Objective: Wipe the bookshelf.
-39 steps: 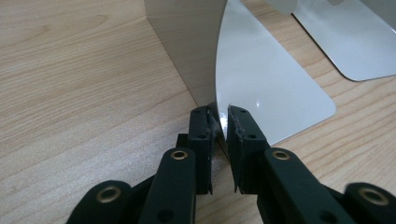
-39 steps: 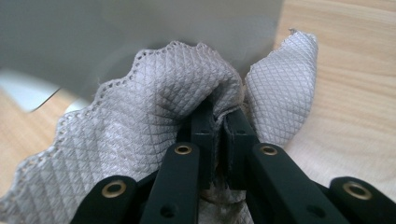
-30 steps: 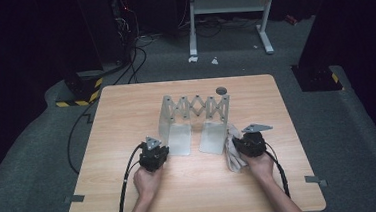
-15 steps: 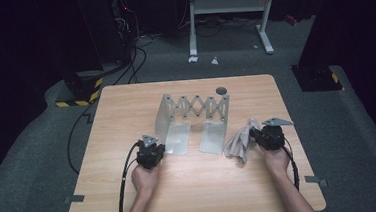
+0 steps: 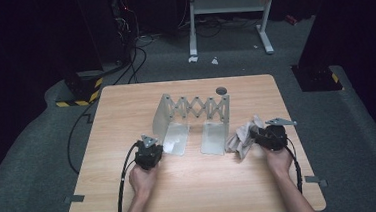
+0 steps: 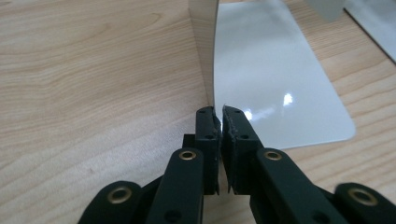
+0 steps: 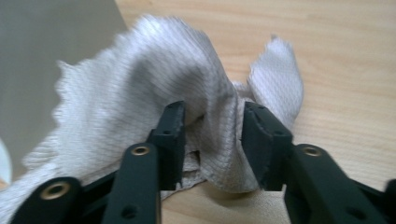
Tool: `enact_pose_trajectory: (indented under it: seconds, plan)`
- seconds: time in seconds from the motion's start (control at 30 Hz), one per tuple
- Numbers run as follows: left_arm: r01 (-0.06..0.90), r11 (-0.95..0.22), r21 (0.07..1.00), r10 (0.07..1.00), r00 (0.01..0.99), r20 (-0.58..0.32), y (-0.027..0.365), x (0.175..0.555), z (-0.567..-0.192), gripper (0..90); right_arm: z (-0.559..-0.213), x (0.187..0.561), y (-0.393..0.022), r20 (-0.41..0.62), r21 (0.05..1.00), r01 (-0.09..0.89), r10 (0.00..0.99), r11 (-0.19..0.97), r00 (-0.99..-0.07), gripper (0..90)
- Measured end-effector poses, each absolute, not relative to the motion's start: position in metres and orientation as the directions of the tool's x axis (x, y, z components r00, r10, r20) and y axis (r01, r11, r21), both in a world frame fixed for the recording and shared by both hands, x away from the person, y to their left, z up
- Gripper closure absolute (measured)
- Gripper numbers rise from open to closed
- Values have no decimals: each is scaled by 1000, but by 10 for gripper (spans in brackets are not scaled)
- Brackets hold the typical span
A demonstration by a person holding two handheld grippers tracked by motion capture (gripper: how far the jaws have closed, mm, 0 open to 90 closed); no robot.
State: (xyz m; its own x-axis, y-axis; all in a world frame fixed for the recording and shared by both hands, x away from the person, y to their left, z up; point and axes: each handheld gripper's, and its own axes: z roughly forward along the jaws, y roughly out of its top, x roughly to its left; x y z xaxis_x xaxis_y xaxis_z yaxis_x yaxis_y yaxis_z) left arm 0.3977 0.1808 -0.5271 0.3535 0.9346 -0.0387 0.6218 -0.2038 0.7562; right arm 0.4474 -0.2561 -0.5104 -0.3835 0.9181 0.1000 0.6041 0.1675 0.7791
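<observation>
A metal rack (image 5: pixel 196 108) with a scissor lattice between two upright plates stands mid-table. My left gripper (image 5: pixel 156 149) sits at the near corner of the left plate's flat base (image 6: pixel 275 79). Its jaws have just been opening: a narrow slit shows between the pads (image 6: pixel 208 126), nothing pinched, tips (image 6: pixel 218 112) at the upright's edge. A crumpled white cloth (image 5: pixel 241 140) lies right of the right plate (image 5: pixel 216 129). My right gripper (image 5: pixel 253 137) points at it from the right. Its jaws have just been opening; the cloth (image 7: pixel 140 70) bunches loosely between the parted tips (image 7: pixel 212 112).
A dark round hole (image 5: pixel 220 90) sits in the tabletop behind the rack. The wooden table (image 5: pixel 126 105) has bare wood to the left and along the front edge. Cables trail from both grippers off the near side. A grey plate (image 7: pixel 46 37) rises beyond the cloth.
My right gripper has dragged the cloth to the right, away from the right plate, and its jaws now stand parted. The left hand has stayed put.
</observation>
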Motion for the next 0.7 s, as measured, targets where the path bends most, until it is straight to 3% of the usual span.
enact_pose_trajectory:
  seconds: [0.3,0.47,0.7]
  plan:
    - [612,-219,760,906,416,-75,170,368,-508,602,-495,429,-243,73,833,515,883,202,-464,573]
    - [619,-230,751,885,454,-103,155,367,-501,592,-507,431,-231,83,813,535,864,229,-496,581]
    - [613,-240,753,876,472,-105,136,381,-493,513,-526,435,-225,72,785,568,875,246,-478,559]
